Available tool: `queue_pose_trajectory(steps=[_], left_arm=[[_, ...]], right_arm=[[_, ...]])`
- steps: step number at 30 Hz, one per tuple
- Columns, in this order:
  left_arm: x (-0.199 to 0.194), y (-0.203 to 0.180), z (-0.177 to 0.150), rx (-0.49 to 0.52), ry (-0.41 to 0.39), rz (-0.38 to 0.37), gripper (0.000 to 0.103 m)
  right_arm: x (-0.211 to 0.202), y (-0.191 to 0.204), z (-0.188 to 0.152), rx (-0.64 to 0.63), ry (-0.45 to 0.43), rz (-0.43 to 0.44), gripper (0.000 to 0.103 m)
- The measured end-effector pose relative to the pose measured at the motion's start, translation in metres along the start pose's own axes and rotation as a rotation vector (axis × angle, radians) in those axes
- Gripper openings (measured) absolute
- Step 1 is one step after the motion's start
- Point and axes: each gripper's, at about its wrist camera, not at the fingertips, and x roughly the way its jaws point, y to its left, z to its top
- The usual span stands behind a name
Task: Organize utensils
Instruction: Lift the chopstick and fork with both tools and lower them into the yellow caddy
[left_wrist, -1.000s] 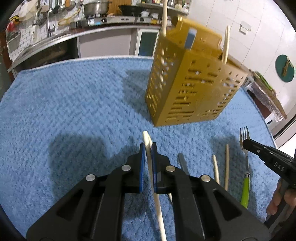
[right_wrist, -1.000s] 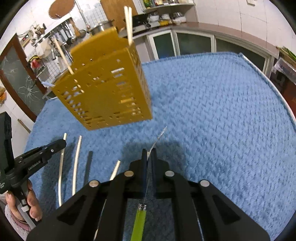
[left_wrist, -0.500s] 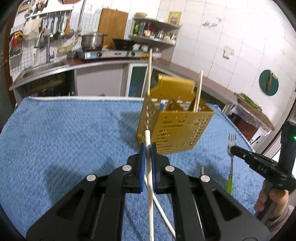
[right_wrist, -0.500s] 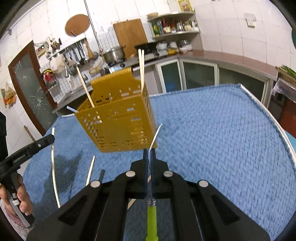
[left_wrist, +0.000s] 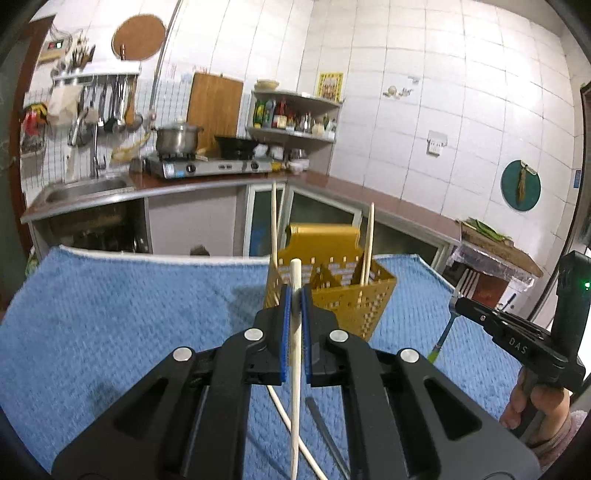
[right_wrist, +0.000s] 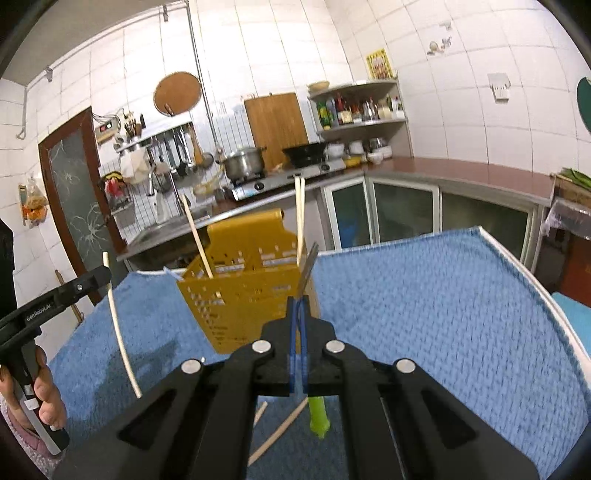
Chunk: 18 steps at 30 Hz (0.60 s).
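The left gripper (left_wrist: 294, 295) pinches a pale chopstick (left_wrist: 294, 365); the right gripper (right_wrist: 300, 306) pinches a green-handled fork (right_wrist: 317, 415). Only the right view shows 2 loose sticks (right_wrist: 279, 432) beneath, before the yellow holder (right_wrist: 251, 291).

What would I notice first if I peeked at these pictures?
Probably the yellow holder standing on the blue towel, with chopsticks poking up from it. Then the two grippers in front: the left gripper pinches a white chopstick, and the right gripper pinches a green-handled fork.
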Motion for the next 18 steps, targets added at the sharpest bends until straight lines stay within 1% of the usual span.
queue_pose_trajectory(steps=[6,10,15,18], left_arm=[[-0.008,-0.003,0.025,0.009,-0.065,-0.002,0.004],[-0.015,-0.009,0.051,0.016,-0.112,0.002,0.004],[-0.017,-0.021,0.085,0.034,-0.161,0.002,0.004],[-0.017,-0.032,0.107,0.046,-0.204,0.003,0.004]], right_arm=[[-0.005,0.002,0.023,-0.002,-0.041,0.016,0.002],[-0.006,0.006,0.043,-0.005,-0.061,0.027,0.002],[-0.009,0.013,0.08,-0.004,-0.109,0.051,0.002],[-0.01,0.021,0.101,-0.013,-0.142,0.058,0.002]])
